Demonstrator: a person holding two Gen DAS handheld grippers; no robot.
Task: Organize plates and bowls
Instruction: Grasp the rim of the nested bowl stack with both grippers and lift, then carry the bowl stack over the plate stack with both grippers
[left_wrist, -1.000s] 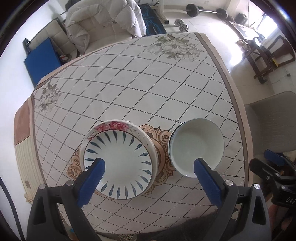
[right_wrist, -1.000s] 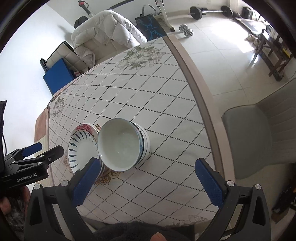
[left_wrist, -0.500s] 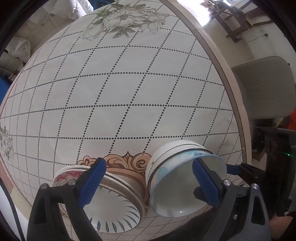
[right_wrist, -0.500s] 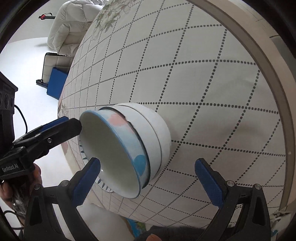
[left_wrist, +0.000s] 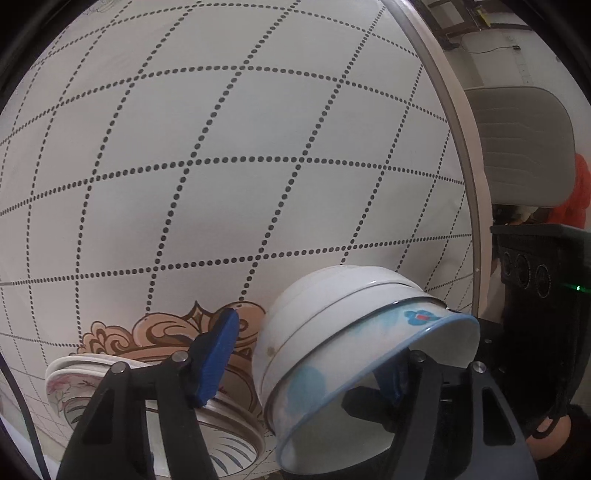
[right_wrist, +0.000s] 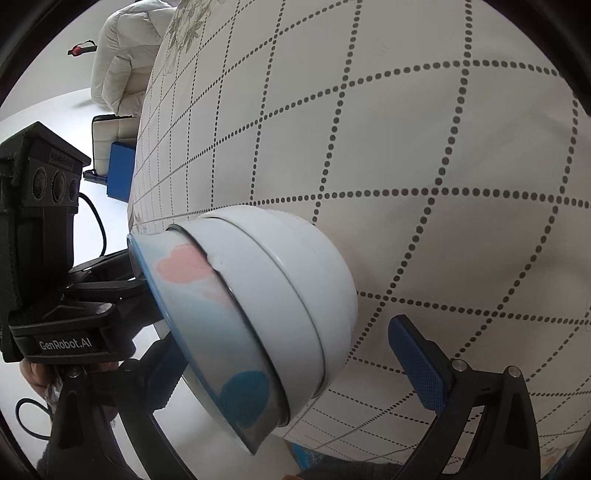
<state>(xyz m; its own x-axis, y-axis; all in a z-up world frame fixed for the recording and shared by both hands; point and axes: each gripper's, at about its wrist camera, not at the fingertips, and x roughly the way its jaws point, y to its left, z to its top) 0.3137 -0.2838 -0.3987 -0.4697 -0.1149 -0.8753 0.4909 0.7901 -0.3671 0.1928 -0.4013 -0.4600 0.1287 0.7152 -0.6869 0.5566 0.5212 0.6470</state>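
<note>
A stack of bowls stands on the table, the top one blue-rimmed with pink and blue patches. My left gripper is closing over the stack's left wall. Its left pad is just outside and apart from the wall, and its right finger is inside the top bowl. My right gripper straddles the same stack, open. Its right pad is clear of the bowls, and its left finger is mostly hidden behind the rim. Stacked plates, floral below and blue-leaf above, lie left of the bowls.
The table carries a white cloth with a dotted diamond grid, its edge running down the right. A grey chair stands beyond that edge. A white padded coat and a blue panel are past the far side.
Both grippers have come down close onto the bowl stack. My left jaws have narrowed, and its right finger now sits inside the top bowl. The bowls and plates have not moved.
</note>
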